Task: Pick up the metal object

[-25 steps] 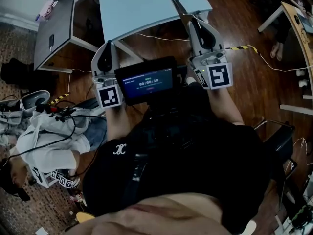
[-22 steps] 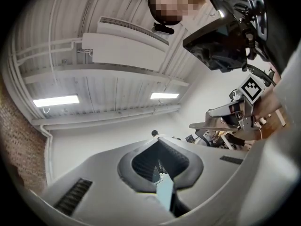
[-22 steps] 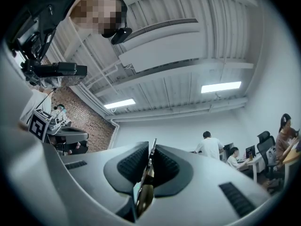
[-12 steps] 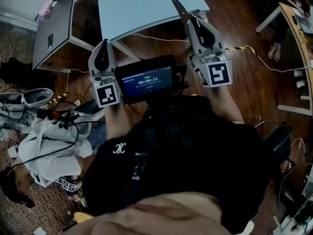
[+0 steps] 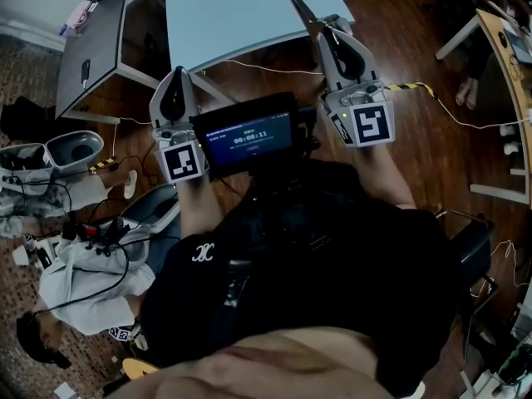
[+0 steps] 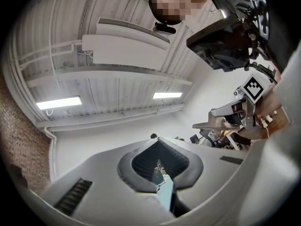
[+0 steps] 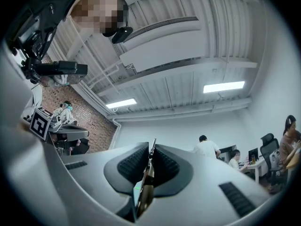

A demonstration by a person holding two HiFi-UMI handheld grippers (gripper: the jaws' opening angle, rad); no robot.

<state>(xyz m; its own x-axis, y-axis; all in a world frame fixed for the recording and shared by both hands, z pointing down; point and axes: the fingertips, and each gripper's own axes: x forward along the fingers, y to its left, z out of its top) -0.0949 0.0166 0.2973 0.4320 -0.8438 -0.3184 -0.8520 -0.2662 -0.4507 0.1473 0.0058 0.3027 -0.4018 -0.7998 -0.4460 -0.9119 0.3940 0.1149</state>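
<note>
A thin dark metal-looking object [image 5: 299,8] lies at the near edge of the light-blue table [image 5: 241,15]. It sits just beyond the tip of my right gripper [image 5: 326,30]; I cannot tell whether they touch. In the right gripper view the right gripper [image 7: 151,147] points at the ceiling, shut, pads pressed together. My left gripper [image 5: 178,73] is held by the table's near left corner. In the left gripper view the left gripper [image 6: 159,166] also faces the ceiling, shut, with nothing I can make out between the pads.
A small screen [image 5: 249,135] is mounted between the two grippers at my chest. A dark desk [image 5: 91,48] stands left of the table. A person in white [image 5: 83,281] crouches on the wooden floor at lower left among cables. A wooden desk [image 5: 511,48] stands at right.
Both grippers stay almost where they were, the left one slightly higher than a second ago. The person in white at lower left has shifted down and away.
</note>
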